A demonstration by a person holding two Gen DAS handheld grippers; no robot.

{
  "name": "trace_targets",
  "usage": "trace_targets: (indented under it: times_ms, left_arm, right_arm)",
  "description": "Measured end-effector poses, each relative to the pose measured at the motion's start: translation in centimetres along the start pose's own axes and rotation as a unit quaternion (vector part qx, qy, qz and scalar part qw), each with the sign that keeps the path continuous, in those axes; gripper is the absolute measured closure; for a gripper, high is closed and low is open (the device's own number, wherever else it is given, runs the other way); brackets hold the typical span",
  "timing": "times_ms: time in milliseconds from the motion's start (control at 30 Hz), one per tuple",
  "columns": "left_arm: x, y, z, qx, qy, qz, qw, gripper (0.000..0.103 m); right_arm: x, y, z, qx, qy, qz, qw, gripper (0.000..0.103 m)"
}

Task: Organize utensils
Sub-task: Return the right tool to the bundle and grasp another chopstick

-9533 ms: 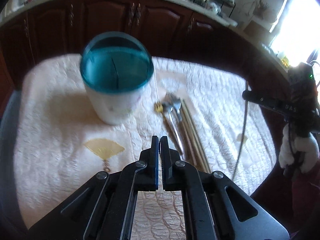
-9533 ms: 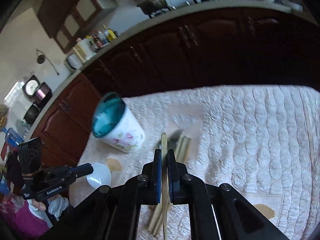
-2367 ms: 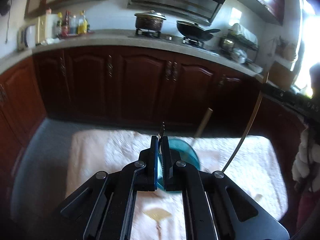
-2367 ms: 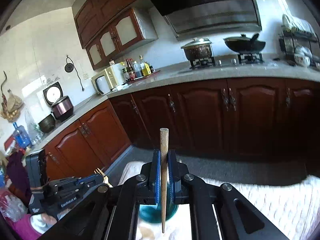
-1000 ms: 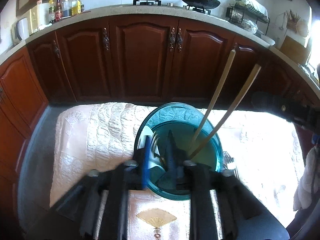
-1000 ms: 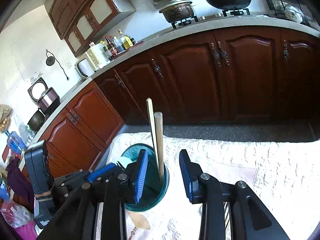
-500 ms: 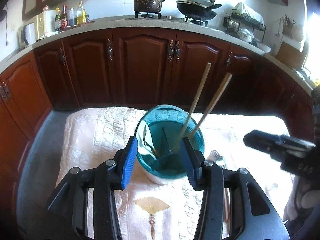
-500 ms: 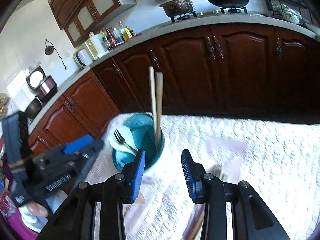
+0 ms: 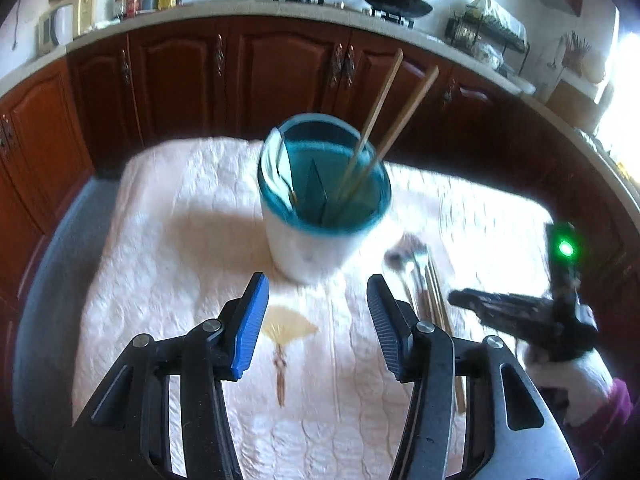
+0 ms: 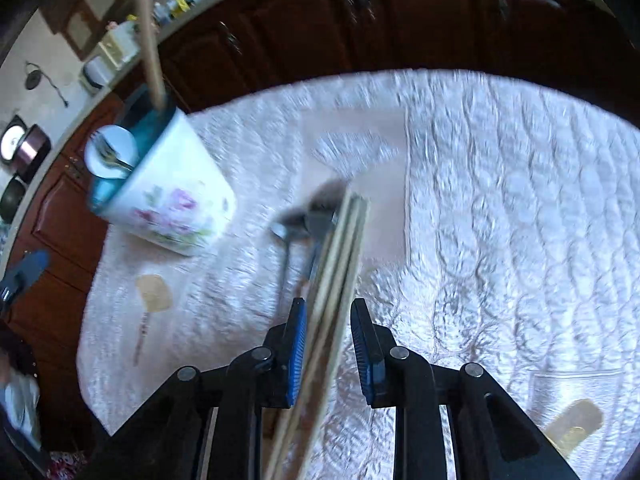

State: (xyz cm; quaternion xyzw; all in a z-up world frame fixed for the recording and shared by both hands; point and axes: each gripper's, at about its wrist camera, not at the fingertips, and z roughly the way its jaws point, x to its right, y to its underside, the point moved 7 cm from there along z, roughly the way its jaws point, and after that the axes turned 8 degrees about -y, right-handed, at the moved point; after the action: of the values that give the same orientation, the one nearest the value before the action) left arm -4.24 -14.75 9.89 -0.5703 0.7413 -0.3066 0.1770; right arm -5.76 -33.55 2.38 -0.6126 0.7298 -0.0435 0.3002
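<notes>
A white flowered utensil cup with a teal inside stands on the quilted cloth; it also shows in the right wrist view. Two wooden chopsticks and a fork with a white spoon stand in it. Loose chopsticks and metal cutlery lie right of the cup. My left gripper is open and empty, in front of the cup. My right gripper is open, its jaws on either side of the lying chopsticks, low over them.
Dark wooden kitchen cabinets run behind the table under a counter with pots and bottles. A fan motif is stitched on the cloth just ahead of my left gripper. The right gripper's body shows at the table's right edge.
Both grippers have pulled back from the cup and dropped lower. The right gripper has swung down over the chopsticks lying on the cloth. The left jaws have opened wider.
</notes>
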Motion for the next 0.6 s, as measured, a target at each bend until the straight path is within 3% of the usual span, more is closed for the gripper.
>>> trace_targets:
  times_ms: [100,167,600]
  left_arm:
    - [0.8,1.0,0.8,-0.014,0.004,0.003,0.9999,0.052]
    - [1.5,1.4,1.3,-0.024,0.010,0.008,0.9996,0.052]
    - [9.0,2.6,9.7,-0.076,0.064,0.006,0.9950,0.054]
  right_arm:
    - [0.7,0.3,1.3,-0.003,-0.007,0.013,1.000,0.088]
    - [1.2,0.3,0.9,0.004,-0.014,0.029,0.999,0.098]
    - [7.3,2.3,-3.8,0.028,0.003,0.082,0.996,0.096]
